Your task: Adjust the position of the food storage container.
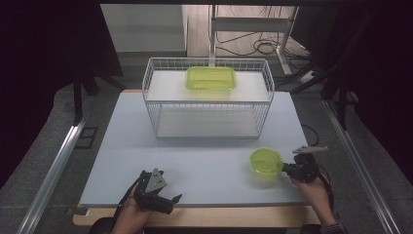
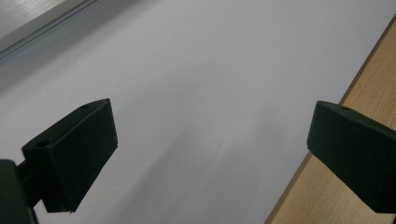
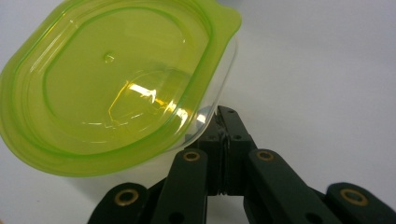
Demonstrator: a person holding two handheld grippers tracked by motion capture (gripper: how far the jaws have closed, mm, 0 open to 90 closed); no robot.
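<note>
Dark room, cables on the floor at the top of the high view, metal rails along both sides. White table (image 1: pixel 195 161) fills the middle of the frame, wood edge along its bottom.

Left gripper (image 1: pixel 168 199) sits at the lower left of the high view, held in a hand (image 1: pixel 130 217) at the table's near edge, grey plate on top. Its jaws stand wide apart with nothing between them. In the left gripper view one jaw rises at the lower left and the other at the far right, bare white table between, wood edge (image 2: pixel 369 84) running down the right side. It touches no object.

Centre top of the high view: wire basket (image 1: pixel 151 92) stands on the table's far half, well apart from both grippers. A green tub (image 1: pixel 211 78) lies on its upper shelf, about the middle. The lower shelf shows white.

Lower right of the high view: small tub (image 1: pixel 266 162) with a green lid, on the table near the right edge, far from the basket. Right gripper (image 1: pixel 284 168) reaches it from the right, held in a hand (image 1: pixel 315 192), and is clenched on the tub's right rim. In the right gripper view the tub (image 3: pixel 116 84) takes the upper left, lid green and glossy, clear wall under it; the jaws meet at centre bottom, pinched together on the tub's edge just under the lid rim. Tub looks tilted in this view; cannot tell whether its base touches the table.
</note>
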